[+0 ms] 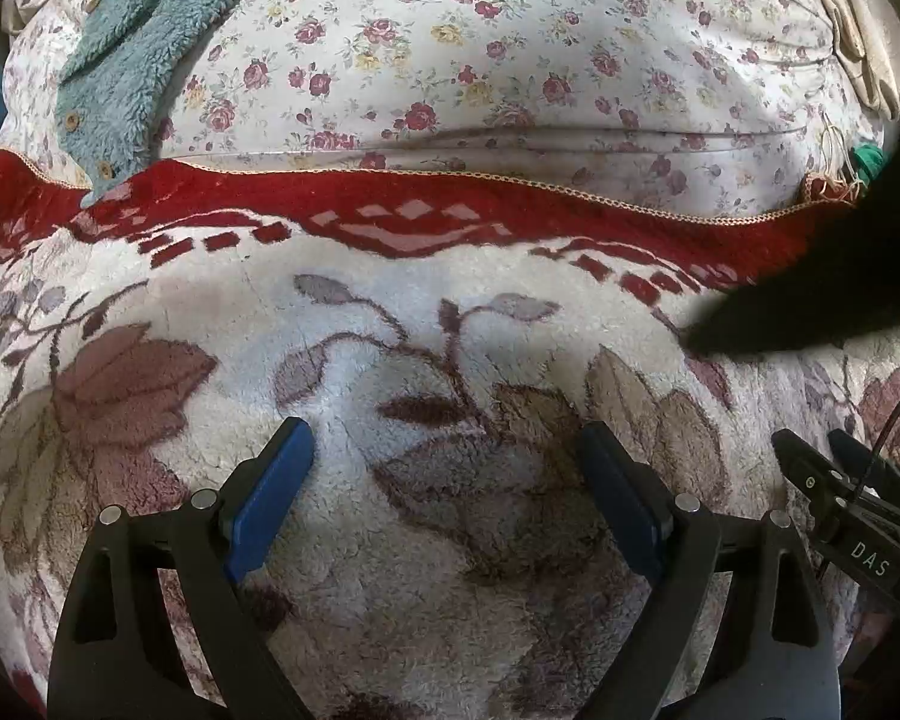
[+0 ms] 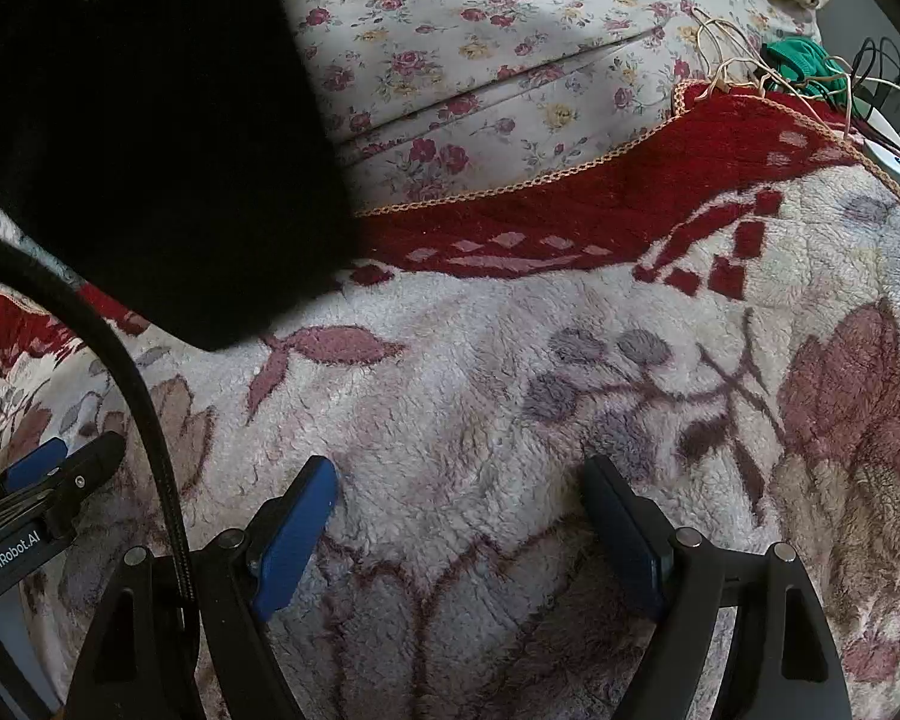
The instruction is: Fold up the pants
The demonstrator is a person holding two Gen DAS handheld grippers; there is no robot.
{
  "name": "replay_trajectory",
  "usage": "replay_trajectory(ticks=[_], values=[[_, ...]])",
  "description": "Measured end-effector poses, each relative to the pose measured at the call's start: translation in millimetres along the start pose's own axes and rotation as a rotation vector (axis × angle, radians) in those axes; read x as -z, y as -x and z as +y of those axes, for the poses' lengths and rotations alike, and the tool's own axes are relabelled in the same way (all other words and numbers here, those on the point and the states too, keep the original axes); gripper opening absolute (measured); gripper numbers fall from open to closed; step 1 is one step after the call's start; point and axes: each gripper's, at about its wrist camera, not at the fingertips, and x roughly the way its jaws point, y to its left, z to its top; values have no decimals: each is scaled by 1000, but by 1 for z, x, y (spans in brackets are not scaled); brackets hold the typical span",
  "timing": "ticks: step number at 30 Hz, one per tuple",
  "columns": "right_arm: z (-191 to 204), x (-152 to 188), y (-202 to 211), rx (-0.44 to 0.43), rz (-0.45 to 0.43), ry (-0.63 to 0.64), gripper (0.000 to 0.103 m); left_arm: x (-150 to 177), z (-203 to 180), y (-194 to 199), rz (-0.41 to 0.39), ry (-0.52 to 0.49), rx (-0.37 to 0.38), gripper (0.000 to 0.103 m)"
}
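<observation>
Left wrist view shows the left gripper [image 1: 447,450] with its blue pads spread wide and nothing between them, hanging over a fleecy floral blanket [image 1: 354,324] with a red border. The pants [image 1: 840,300] appear as a black mass entering from the right edge of that frame; in the right wrist view the same dark cloth fills the upper left, its lower corner resting on the blanket. The right gripper [image 2: 459,489] is likewise spread apart and empty, with the pants up and to its left, not between its fingers.

Folding looks not yet begun, since neither tool has hold of the garment. The black fabric shows almost no seams or edges (only a pale tag near the top of the right wrist view), so a grab could land on a single layer or the wrong edge and give a crooked fold. The plush blanket could be pinched along with the pants. A teal fleece garment [image 1: 126,54] lies in the upper left, well apart. A black cable [image 2: 144,420] crosses just left of the right gripper and could snag.
</observation>
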Motion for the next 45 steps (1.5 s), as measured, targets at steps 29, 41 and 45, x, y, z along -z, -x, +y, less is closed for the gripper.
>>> replay_trajectory(ticks=[29,41,45], values=[[6,-1,-8,24,36,22,85,-4,9,18,101,-38,48,87],[-3,18,68,-215,-47,-122,78,9,24,96,-6,-54,46,86],[-3,20,88,-258,-102,-176,78,12,31,107,-22,-40,47,86]])
